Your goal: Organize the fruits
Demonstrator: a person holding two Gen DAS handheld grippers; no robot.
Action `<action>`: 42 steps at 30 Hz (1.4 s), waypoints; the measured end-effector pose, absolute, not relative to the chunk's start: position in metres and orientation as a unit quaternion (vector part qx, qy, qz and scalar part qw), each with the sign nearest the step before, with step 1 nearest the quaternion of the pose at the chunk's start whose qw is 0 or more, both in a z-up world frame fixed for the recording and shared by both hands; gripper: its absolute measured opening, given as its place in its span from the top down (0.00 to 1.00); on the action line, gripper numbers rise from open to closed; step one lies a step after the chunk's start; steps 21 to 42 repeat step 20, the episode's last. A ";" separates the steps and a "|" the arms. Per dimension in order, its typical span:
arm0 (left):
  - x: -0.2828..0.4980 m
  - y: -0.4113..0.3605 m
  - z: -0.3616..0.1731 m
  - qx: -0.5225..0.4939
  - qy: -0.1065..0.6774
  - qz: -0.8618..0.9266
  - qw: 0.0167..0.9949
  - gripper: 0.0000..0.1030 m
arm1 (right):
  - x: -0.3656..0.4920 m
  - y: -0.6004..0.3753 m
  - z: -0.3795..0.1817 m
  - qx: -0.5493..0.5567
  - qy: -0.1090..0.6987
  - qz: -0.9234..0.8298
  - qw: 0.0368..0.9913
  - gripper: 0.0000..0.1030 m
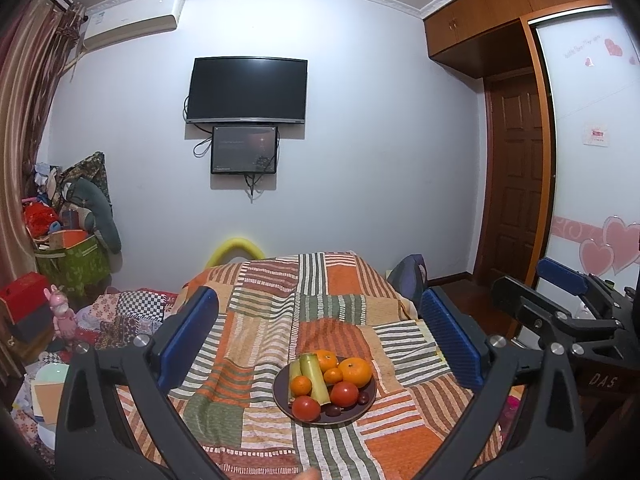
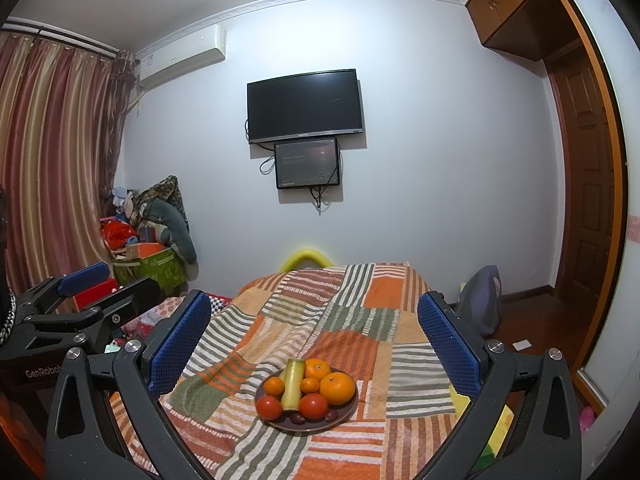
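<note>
A dark round plate [image 1: 280, 400] [image 2: 348, 414] sits on a striped patchwork cloth [image 1: 248, 360] [image 2: 360, 320]. It holds several oranges [image 1: 355, 372] [image 2: 337, 388], two red tomatoes [image 1: 344, 394] [image 2: 313, 405], pale green stalk pieces [image 1: 314, 376] [image 2: 293, 384] and small dark fruits [image 1: 333, 411] [image 2: 297, 418]. My left gripper [image 1: 320, 340] is open and empty, held above and short of the plate. My right gripper [image 2: 314, 340] is open and empty at the same distance. Each gripper shows at the side of the other's view, the right one [image 1: 560, 300] and the left one [image 2: 80, 292].
The cloth covers a raised surface with edges on the left, right and far side. A pile of boxes, bags and toys [image 1: 60, 260] [image 2: 148, 240] lies left of it. A door [image 1: 516, 184] and a wardrobe [image 1: 592, 160] stand on the right. A TV [image 1: 247, 90] hangs on the far wall.
</note>
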State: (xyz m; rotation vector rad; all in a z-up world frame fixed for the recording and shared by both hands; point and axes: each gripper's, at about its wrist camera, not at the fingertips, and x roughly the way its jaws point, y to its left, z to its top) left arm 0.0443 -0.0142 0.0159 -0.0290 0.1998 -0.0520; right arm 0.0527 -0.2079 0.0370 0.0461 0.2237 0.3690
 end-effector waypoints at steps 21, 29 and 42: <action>0.047 -0.017 0.015 -0.013 0.107 -0.033 0.994 0.00 | 0.055 -0.210 0.035 0.027 0.114 0.176 0.977 0.00; 0.047 -0.017 0.015 -0.013 0.107 -0.033 0.994 0.00 | 0.055 -0.210 0.035 0.027 0.114 0.176 0.977 0.00; 0.047 -0.017 0.015 -0.013 0.107 -0.033 0.994 0.00 | 0.055 -0.210 0.035 0.027 0.114 0.176 0.977 0.00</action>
